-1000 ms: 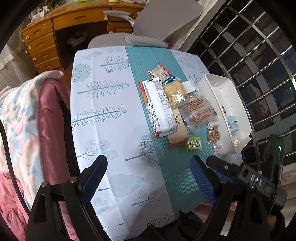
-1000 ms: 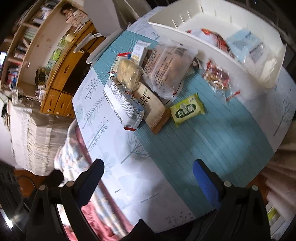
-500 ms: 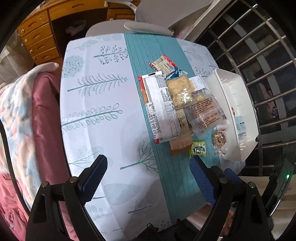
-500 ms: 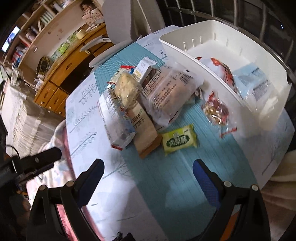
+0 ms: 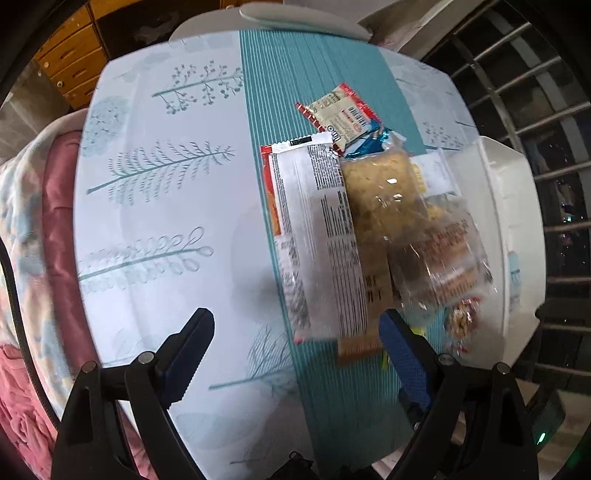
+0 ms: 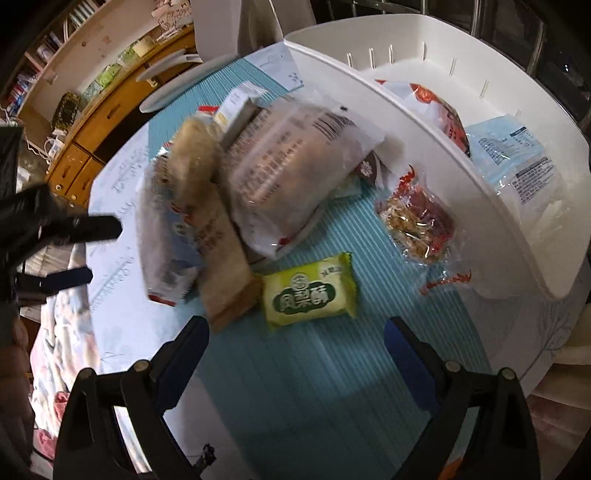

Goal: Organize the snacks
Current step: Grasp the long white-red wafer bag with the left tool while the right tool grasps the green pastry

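Snacks lie in a heap on the teal stripe of the table. In the left wrist view there is a long white cracker pack (image 5: 317, 240), a clear pack of yellow biscuits (image 5: 384, 199) and a clear bag of brown pastry (image 5: 439, 258). My left gripper (image 5: 295, 350) hangs open just above the near end of the cracker pack, holding nothing. My right gripper (image 6: 295, 339) is open over a green pastry packet (image 6: 310, 291), not touching it. A nut candy (image 6: 417, 218) lies against the white basket (image 6: 406, 129). The basket holds a red packet (image 6: 439, 107) and a blue one (image 6: 513, 158).
The left gripper (image 6: 103, 251) shows at the left edge of the right wrist view. A grey chair (image 5: 306, 18) and a wooden desk with drawers (image 6: 103, 110) stand beyond the table. A pink blanket (image 5: 22, 258) lies left of it and window bars (image 5: 535, 92) run along the right.
Both grippers have come down closer to the snack heap, so the packets look larger. The left gripper has moved in over the near end of the cracker pack. Jaws stay wide apart.
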